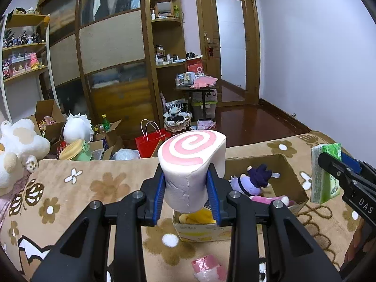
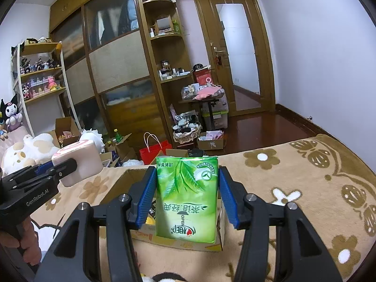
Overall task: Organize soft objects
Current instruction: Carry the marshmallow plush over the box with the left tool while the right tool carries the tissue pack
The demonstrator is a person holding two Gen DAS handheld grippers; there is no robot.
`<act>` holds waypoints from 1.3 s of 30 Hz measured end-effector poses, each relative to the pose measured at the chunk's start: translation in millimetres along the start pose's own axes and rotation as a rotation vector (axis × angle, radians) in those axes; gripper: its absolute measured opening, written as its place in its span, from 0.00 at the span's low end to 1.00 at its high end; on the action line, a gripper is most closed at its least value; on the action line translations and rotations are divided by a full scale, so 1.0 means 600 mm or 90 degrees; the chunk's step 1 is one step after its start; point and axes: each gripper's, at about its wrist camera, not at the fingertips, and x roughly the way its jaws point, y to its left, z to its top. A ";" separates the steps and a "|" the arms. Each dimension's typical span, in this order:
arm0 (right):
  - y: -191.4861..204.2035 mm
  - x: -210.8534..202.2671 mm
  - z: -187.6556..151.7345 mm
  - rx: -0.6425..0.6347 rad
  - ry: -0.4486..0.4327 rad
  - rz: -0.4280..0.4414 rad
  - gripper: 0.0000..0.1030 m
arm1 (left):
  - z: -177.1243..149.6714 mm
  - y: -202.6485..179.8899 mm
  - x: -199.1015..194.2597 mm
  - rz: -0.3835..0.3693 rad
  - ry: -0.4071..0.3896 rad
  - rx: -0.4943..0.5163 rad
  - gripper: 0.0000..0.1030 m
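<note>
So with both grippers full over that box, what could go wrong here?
The swirl cushion is squeezed only at its lower part by the left gripper, so it might tip out and miss the cardboard box. The box already holds plush dolls, so the tissue pack in the right gripper may not settle in.

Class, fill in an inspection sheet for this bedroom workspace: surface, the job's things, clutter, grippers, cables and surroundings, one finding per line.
Surface: flower-patterned blanket on the bed.
Job's things: swirl cushion and green tissue pack, both held up; cardboard box on the blanket holds a purple plush doll.
Clutter: pink wrapped packet on the blanket.
Grippers: left gripper shut on the cushion; right gripper shut on the tissue pack.
Cables: nothing seen.
Surroundings: wardrobe, wooden door, red paper bag.
</note>
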 end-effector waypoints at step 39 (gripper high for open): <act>0.016 0.126 -0.050 0.004 0.047 0.038 0.54 | -0.038 0.006 0.119 -0.018 0.113 0.009 0.32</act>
